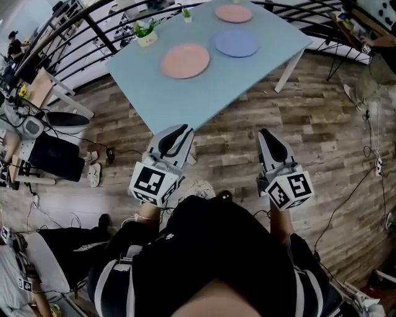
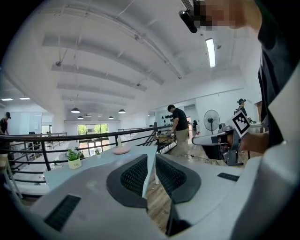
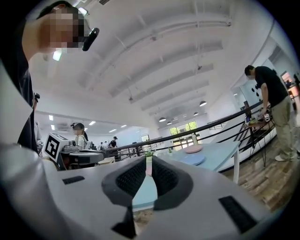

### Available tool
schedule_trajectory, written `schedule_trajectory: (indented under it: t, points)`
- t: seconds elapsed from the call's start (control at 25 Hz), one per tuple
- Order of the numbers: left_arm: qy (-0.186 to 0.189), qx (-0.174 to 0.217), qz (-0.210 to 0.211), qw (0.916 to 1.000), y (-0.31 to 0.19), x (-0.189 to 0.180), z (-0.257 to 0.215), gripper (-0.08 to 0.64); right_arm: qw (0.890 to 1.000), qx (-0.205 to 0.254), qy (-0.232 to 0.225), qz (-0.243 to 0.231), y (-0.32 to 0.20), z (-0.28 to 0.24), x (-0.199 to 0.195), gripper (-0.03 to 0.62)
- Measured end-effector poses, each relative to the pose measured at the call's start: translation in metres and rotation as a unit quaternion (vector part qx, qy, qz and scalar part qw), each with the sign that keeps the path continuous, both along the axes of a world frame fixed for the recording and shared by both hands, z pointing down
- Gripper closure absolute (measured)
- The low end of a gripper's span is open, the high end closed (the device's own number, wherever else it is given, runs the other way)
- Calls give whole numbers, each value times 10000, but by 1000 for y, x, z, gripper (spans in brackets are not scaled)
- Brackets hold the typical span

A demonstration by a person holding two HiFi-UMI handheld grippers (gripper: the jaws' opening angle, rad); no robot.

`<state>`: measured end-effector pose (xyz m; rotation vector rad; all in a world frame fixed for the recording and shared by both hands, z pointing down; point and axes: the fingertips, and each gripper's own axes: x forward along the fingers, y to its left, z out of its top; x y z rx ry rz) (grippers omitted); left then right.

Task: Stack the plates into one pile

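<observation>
Worktop (image 1: pixel 185 99) pale blue, smooth, matte, on a white leg (image 1: pixel 286 73) over grey-brown plank floor (image 1: pixel 328 117). Black railing (image 1: pixel 93 28) runs past its left and far edges. Potted plant (image 1: pixel 146 32) in a pale pot near the left corner; smaller plant (image 1: pixel 186 13) along the far edge. Nothing lies between the near edge and the plates.

Three round, flat plates, all apart, none stacked: near pink plate (image 1: pixel 185 60) mid-worktop toward the left edge; blue plate (image 1: pixel 236 43) just right of it, toward the right corner; far pink plate (image 1: pixel 233 13) beyond the blue one at the far edge.

Left gripper (image 1: pixel 179 133) at the near corner, right gripper (image 1: pixel 266 137) off the near edge over the floor, both well short of the plates. Left fingers (image 2: pixel 133 176), black ribbed pads in grey shells, drawn together to a thin slit, nothing held. Right fingers (image 3: pixel 164 177) likewise pressed close, gripping nothing
</observation>
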<state>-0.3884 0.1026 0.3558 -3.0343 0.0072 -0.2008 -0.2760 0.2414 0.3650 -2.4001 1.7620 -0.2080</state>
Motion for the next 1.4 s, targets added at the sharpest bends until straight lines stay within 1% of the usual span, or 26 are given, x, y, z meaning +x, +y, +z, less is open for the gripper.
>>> schedule_trajectory:
  t: [0.08, 0.16, 0.32, 0.56, 0.68, 0.84, 1.04, 1.16, 1.32, 1.4]
  points:
    - [-66, -48, -120, 9999, -11, 5, 2, 521, 10000, -25, -35, -67, -9, 1, 7, 543]
    - [-100, -93, -241, 9996, -26, 13, 4, 506, 9999, -55, -75, -116, -21, 3, 17, 542]
    - [-166, -115, -420, 9989, -57, 30, 12, 505, 9996, -129, -108, -219, -48, 8, 39, 540]
    - [-66, -210, -788, 9966, -85, 57, 22, 487, 9990, -240, 39, -375, -69, 9, 78, 528]
    - [-117, -250, -912, 9955, -119, 84, 24, 480, 9984, -362, 94, -415, -98, 5, 109, 526]
    - [-222, -301, -1079, 9935, -163, 114, 27, 477, 9972, -493, 46, -552, -140, 4, 144, 520]
    - [-391, -406, -1308, 9898, -213, 137, 41, 471, 9952, -643, -66, -730, -188, 14, 171, 503]
    - [-431, -460, -1438, 9876, -244, 151, 46, 468, 9934, -754, -147, -853, -218, 21, 185, 496]
    - [-566, -519, -1570, 9846, -282, 169, 56, 459, 9912, -889, -258, -947, -257, 31, 206, 496]
    - [-639, -627, -1651, 9822, -300, 174, 65, 457, 9899, -975, -361, -966, -274, 40, 215, 492]
